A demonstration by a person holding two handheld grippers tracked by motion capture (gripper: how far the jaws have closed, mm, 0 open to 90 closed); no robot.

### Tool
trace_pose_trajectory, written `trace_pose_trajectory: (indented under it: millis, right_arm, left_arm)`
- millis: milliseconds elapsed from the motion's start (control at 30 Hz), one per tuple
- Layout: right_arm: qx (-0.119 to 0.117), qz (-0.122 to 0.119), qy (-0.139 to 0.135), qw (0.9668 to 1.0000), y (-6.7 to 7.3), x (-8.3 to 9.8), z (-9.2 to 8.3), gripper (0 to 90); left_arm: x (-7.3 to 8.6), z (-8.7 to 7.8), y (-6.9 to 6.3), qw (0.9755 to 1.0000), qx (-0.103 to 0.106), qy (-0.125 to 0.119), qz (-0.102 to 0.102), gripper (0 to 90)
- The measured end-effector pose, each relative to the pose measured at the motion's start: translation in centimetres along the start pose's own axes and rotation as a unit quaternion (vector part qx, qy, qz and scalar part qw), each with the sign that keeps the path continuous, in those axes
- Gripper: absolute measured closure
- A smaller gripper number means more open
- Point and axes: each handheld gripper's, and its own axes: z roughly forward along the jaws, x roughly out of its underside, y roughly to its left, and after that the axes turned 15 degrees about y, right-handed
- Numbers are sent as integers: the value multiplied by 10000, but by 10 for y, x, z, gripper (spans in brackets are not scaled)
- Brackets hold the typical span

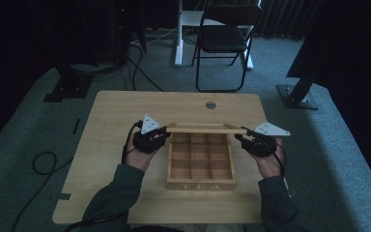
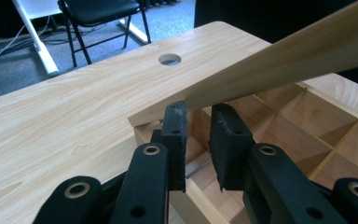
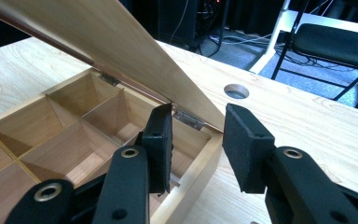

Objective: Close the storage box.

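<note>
Centrally on my pale wooden desk (image 1: 106, 145) sits the compartmented wooden tea box (image 1: 201, 164), its thin hinged lid (image 1: 206, 128) half-raised. Left gripper (image 2: 198, 123) and right gripper (image 3: 198, 128) flank its side edges, jaws spread. Light, stiff; hinges look delicate.

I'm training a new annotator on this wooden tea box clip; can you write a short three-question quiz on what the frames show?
1. True or false: the lid of the tea box is fully shut.
2. The box's compartments hold: A) tea bags B) nothing C) spoons
3. What round feature lies in the table beyond the box?

Key: 1 false, it is raised on its hinges; 2 B; 3 a hole.
</note>
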Motion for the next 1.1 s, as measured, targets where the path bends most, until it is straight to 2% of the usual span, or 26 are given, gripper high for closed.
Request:
trace_pose_trajectory:
  millis: [867,1100]
  right_arm:
    - [-62,29,101,9999,4,15,-5,627]
    - [-147,80,100,9998,5,19,-5,624]
  left_arm:
    - [14,1,-4,9999,106,61,55,765]
    - [17,1,-7,9999,93,90,99,765]
